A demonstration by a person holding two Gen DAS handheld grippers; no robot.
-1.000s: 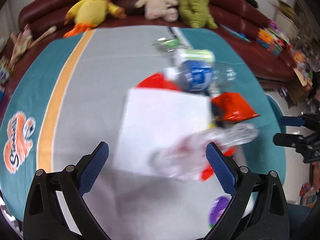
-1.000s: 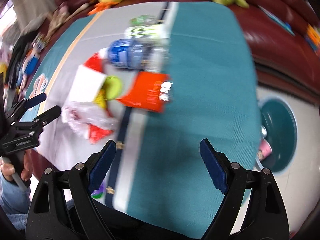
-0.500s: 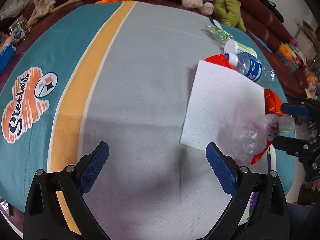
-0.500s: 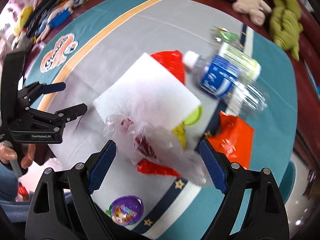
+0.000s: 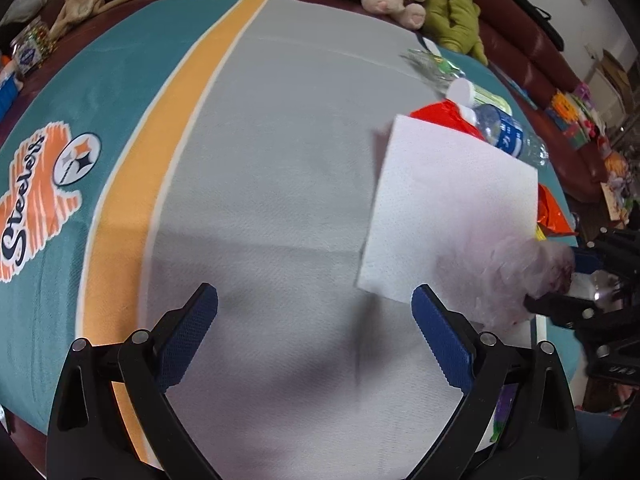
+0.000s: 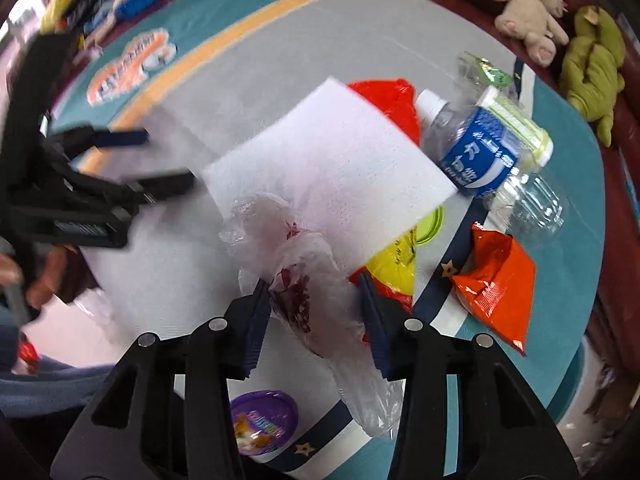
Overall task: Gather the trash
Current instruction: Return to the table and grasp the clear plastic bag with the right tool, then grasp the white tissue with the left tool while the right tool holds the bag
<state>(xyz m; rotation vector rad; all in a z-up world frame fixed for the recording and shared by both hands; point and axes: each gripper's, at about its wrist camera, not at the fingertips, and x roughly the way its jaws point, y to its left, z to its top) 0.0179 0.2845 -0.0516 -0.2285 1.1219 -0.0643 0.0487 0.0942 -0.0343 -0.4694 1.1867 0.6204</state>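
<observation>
- the right tongs (image 6: 316,312) are clenched around a crumpled clear bag (image 6: 316,292), one blue pad on each side of it; red scraps show through the plastic.
- the bag's long axis runs along the tongs' own line: one end bunches out ahead of the tips over the napkin (image 6: 332,160), the other trails back under the frame.
- from the left view the same bag (image 5: 516,276) shows at the far right edge, caught in the other tongs.
- the left tongs (image 5: 316,332) are released, jaws spread wide, nothing between them, hanging over bare grey cloth on the bench (image 5: 260,160).
- the napkin (image 5: 452,216) lies ahead and to the right of the left tongs, its near corner just beside the right-hand pad.
- the rest of the pile sits past the napkin: a blue bottle (image 6: 476,148), an orange packet (image 6: 496,280), a yellow wrapper (image 6: 392,264), a red bag (image 6: 384,96) tucked under the napkin's far edge.
- a purple lid (image 6: 264,420) lies near the bench edge, under the right tongs.
- my guess: with the right hand busy, the left is nearer the napkin and only has to swing right to reach it.
</observation>
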